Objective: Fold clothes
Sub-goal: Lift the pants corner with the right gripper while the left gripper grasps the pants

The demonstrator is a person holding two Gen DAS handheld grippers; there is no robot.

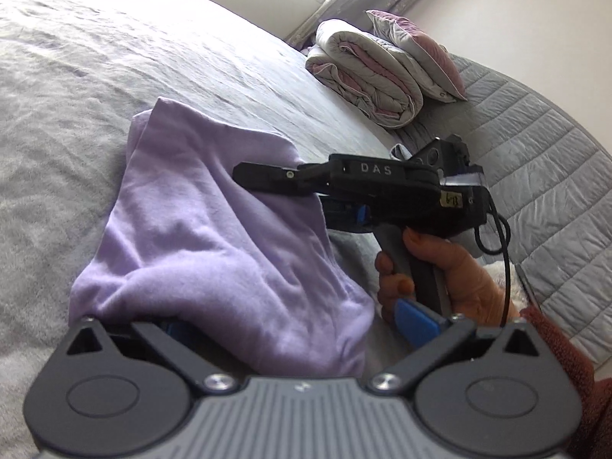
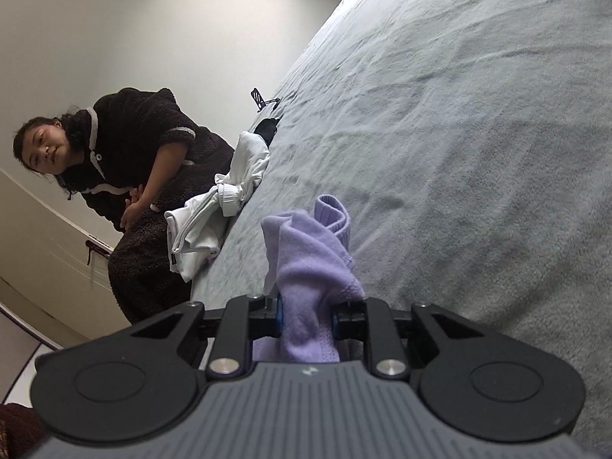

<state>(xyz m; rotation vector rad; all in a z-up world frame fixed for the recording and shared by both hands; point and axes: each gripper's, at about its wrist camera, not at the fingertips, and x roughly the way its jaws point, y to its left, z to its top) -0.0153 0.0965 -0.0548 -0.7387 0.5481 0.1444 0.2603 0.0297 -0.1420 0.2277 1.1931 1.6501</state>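
Both claws on the lavender garment [image 1: 214,237], knit with a ribbed cuff, probably a sweater. It sits on the grey bed [image 1: 95,57], partly lifted and bunched, not flat.

My right claw [image 2: 306,317] is pinched on a bunched fold of it; the wrist view shows fabric squeezed between the blue pads and the ribbed cuff [image 2: 333,212] flopping out ahead of the tips. In the left view that right claw [image 1: 264,179] comes in from the right, over the cloth's far right edge.

My left claw [image 1: 267,338]: arms stand spread wide, the near hem drapes over the left finger and hides the tips, so I can't tell whether it's gripping.

Key relation: the garment's long axis runs straight away from the left claw; the right claw crosses it at the far end. The left is nearer the near hem, so I'd guess the fold goes along that axis.

Readable: "DAS" on the right claw's body, plus a yellow sticker, maybe "6B", unclear.

Also on the bed: white garment [image 2: 214,210] at the far edge, rolled duvet [image 1: 363,76] and pillow [image 1: 420,49] at the head end.
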